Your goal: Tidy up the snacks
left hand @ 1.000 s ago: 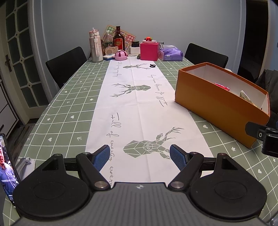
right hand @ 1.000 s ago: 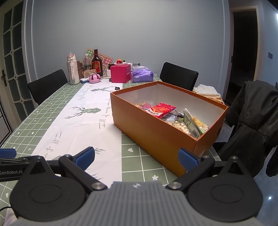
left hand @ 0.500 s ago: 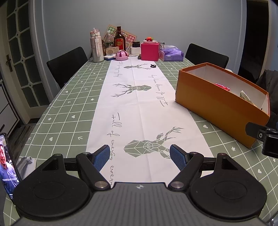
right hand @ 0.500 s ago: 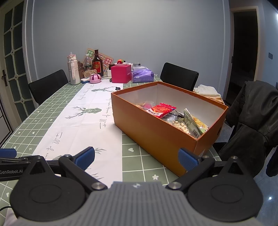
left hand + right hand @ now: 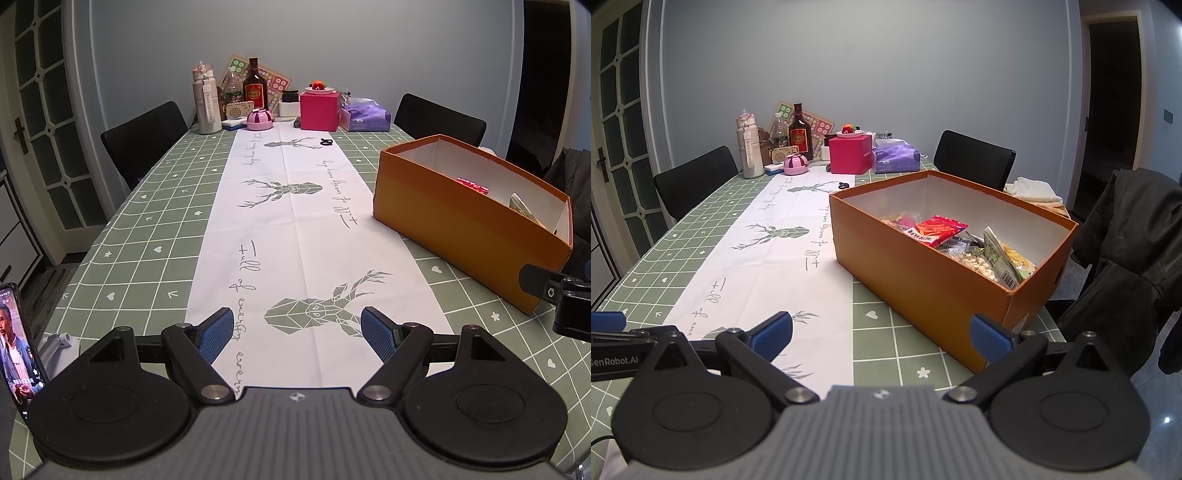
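Currently both tools, left tool (image 5: 297, 334) and right tool (image 5: 881, 332), are hovering spread and empty over the counter (image 5: 140, 236), snacks (image 5: 938, 229) sitting in the box (image 5: 923, 280), so right should be reaching in from above, clearing the rim.

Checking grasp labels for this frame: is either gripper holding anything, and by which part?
Nothing is held. The left gripper and right gripper both have their fingers spread wide with only tablecloth between them. The snacks lie in the orange box, untouched.
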The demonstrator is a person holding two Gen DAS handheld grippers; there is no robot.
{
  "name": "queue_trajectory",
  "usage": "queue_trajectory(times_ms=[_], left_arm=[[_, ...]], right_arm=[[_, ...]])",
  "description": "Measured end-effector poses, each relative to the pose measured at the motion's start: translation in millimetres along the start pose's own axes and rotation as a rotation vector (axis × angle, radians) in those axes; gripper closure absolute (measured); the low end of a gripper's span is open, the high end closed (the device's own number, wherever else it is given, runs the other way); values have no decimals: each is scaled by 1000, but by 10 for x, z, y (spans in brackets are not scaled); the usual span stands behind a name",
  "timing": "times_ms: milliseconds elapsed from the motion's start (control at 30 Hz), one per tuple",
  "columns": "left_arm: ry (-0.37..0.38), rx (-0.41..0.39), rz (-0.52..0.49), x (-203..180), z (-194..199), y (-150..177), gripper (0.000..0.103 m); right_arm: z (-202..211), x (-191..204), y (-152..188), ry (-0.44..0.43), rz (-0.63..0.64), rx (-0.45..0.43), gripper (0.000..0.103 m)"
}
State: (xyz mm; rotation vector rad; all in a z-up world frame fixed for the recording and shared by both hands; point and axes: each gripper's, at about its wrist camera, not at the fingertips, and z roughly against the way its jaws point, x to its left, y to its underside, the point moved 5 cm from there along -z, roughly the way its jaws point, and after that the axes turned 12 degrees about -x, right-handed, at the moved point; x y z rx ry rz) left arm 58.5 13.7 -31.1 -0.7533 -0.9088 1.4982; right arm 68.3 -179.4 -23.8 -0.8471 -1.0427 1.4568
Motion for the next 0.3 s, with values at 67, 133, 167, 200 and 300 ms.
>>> queue_trajectory(times_ms=[67,133,167,200,300], left_arm=[[1,0,-1,0,1,0,11],[7,-2,0,-5,18,-7,11],[8,-2,1,-3,21,-7,11],[7,-4,2,-3,34,-16,11],[8,-4,4,2,44,-20,11]], right_arm=[[1,5,0,-1,0,1,3],[3,7,4,-4,0,2,3],[3,9,6,-5,0,3,3],[2,9,9,-6,-1,4,3],[-10,-2,19,-10,-4,8,3]])
